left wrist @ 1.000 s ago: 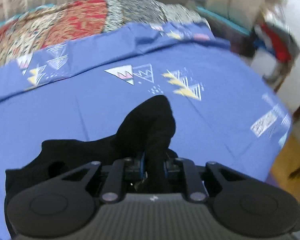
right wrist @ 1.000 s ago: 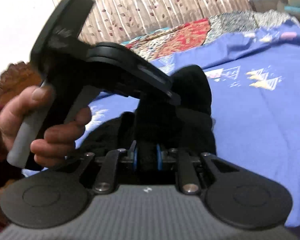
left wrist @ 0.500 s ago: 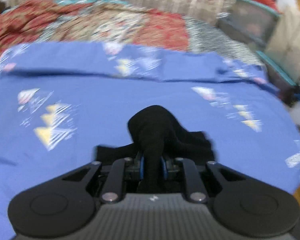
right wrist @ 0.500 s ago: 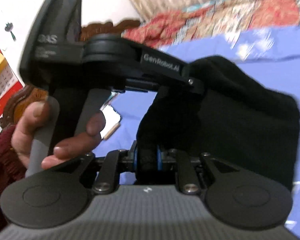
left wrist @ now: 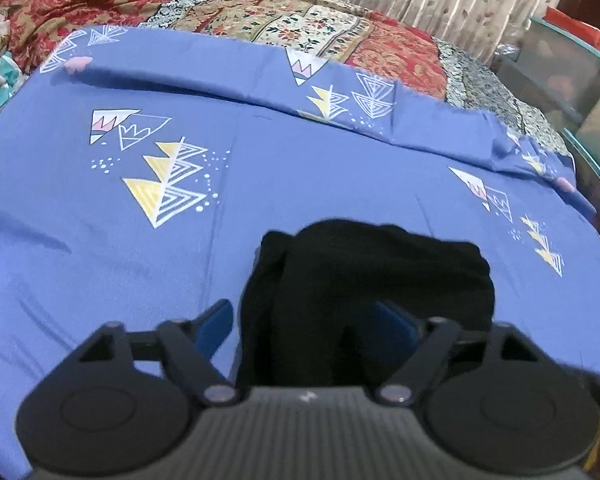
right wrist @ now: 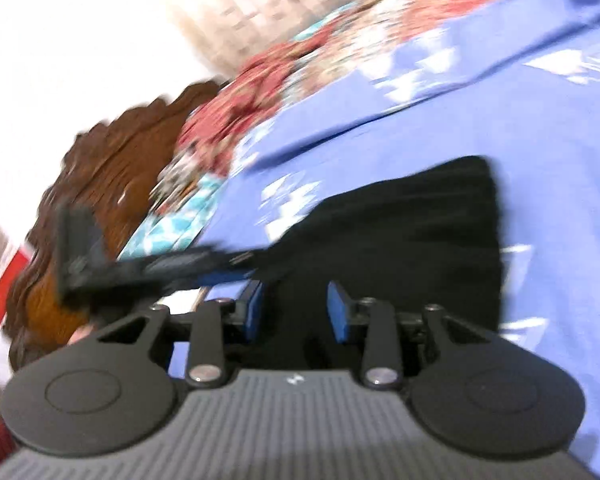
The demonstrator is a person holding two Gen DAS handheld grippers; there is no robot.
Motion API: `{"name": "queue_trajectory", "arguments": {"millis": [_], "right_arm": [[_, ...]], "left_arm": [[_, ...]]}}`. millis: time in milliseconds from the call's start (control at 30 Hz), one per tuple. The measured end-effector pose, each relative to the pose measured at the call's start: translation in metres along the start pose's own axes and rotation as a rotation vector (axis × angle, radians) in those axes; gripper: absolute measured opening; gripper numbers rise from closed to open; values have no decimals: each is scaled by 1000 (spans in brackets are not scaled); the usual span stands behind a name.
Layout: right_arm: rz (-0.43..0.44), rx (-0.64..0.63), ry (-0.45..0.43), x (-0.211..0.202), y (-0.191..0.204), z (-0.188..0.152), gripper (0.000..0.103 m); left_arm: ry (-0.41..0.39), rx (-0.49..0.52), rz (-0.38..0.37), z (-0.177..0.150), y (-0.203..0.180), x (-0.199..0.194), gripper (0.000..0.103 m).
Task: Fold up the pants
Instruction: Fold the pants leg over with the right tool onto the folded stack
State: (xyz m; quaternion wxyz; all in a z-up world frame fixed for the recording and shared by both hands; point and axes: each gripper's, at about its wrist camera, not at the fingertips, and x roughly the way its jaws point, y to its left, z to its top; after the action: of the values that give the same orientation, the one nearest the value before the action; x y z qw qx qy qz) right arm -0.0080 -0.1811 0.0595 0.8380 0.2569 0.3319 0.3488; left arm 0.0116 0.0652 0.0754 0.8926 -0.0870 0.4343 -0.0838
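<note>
The black pants [left wrist: 364,280] lie bunched in a compact pile on the blue patterned bedsheet [left wrist: 260,176]. My left gripper [left wrist: 308,324] is open, its blue pads spread to either side of the pile's near edge. In the blurred right wrist view the pants [right wrist: 412,232] lie flat on the sheet, and my right gripper [right wrist: 296,308] is open over their near edge. The left gripper [right wrist: 148,264] shows there at the left, low beside the pants.
A red and beige patterned quilt [left wrist: 260,28] lies along the far side of the bed, with curtains behind. Plastic storage boxes [left wrist: 560,72] stand at the far right. A carved wooden headboard [right wrist: 112,184] is at the left in the right wrist view.
Both grippers were shut on the black pants and held them up. Now both are open and the pants lie on the sheet. Both cameras have swung.
</note>
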Motion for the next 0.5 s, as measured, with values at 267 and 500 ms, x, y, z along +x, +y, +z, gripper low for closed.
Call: {"name": "queue_trajectory", "arguments": {"millis": [267,500], "right_arm": [[-29,-18,87,5,-10,-23,39],[2,-7,106,13,-22,-13,41]], "left_arm": [[66,77,113,-54,3,6,84],[73,-33,24,-53,24,4,99]]}}
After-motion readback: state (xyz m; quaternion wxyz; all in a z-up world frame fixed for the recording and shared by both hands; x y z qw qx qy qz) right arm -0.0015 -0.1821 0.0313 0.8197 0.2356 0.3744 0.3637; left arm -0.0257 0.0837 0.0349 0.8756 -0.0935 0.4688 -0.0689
